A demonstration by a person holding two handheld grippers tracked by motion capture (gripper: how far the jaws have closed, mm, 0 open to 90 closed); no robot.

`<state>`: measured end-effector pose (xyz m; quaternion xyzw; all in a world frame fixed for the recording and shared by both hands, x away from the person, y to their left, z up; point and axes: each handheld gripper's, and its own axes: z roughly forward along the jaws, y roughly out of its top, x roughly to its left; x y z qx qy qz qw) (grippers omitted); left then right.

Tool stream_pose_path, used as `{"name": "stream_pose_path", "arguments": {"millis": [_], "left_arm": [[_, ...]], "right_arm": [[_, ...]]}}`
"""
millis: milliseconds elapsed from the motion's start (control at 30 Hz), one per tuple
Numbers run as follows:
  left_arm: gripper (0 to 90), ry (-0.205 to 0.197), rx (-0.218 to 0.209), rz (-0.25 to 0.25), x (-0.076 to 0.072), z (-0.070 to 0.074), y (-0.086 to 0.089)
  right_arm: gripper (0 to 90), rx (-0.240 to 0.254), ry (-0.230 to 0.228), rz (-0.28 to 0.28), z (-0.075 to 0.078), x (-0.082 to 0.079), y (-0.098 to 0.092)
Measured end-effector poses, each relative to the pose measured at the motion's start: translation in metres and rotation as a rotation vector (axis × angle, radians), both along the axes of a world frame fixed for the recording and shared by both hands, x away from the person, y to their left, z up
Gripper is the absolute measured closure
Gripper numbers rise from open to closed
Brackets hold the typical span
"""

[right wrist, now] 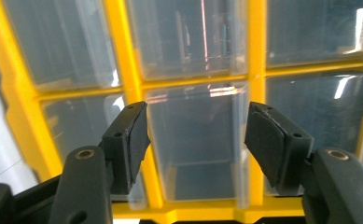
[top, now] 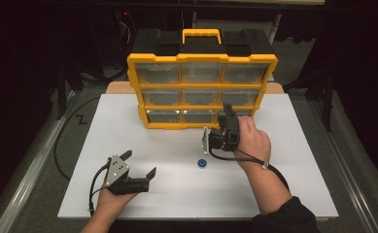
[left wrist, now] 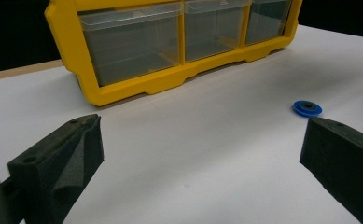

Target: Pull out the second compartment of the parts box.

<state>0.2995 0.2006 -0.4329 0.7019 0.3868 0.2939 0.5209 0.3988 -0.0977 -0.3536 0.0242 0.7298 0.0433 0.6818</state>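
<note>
The right gripper (top: 227, 116), fingers half-spread and empty, faces the organizer's (top: 202, 90) bottom-row drawer (right wrist: 195, 144), not yet gripped; the left gripper (top: 139, 164) rests wide-spread, blue ring (top: 202, 163) on the desk between them.

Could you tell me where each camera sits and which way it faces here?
High view: above the person's side, looking down on the table; forearms and both hand-held grippers show.
Left gripper view: low over the table, facing the yellow organizer and blue disc; own open jaws show.
Right gripper view: close to the drawers; own jaws apart, nothing between.
Shared: the organizer.
</note>
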Motion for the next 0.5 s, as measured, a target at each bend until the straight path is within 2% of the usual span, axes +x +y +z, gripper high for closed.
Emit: {"name": "stream_pose_path", "arguments": {"millis": [167, 233, 300, 333, 467, 500], "left_arm": [[0.0, -0.001, -0.003, -0.006, -0.001, 0.0, 0.0], [0.0, -0.004, -0.001, -0.007, -0.001, 0.0, 0.0], [0.1, -0.003, -0.004, -0.008, 0.0, 0.0, 0.0], [0.0, -0.002, -0.004, -0.007, 0.0, 0.0, 0.0], [0.1, -0.006, 0.001, -0.008, 0.0, 0.0, 0.0], [0.1, -0.007, -0.001, -0.01, 0.0, 0.0, 0.0]], "right_arm": [[43.4, 0.03, 0.003, -0.008, 0.006, 0.004, 0.004], [43.9, 0.006, -0.003, -0.004, 0.01, 0.007, 0.005], [44.7, 0.019, 0.003, -0.003, 0.014, 0.008, 0.007], [45.0, 0.007, -0.007, 0.009, 0.017, 0.009, 0.008], [46.9, 0.016, -0.012, 0.016, 0.024, 0.012, 0.011], [47.6, 0.019, -0.007, 0.004, 0.026, 0.013, 0.011]]}}
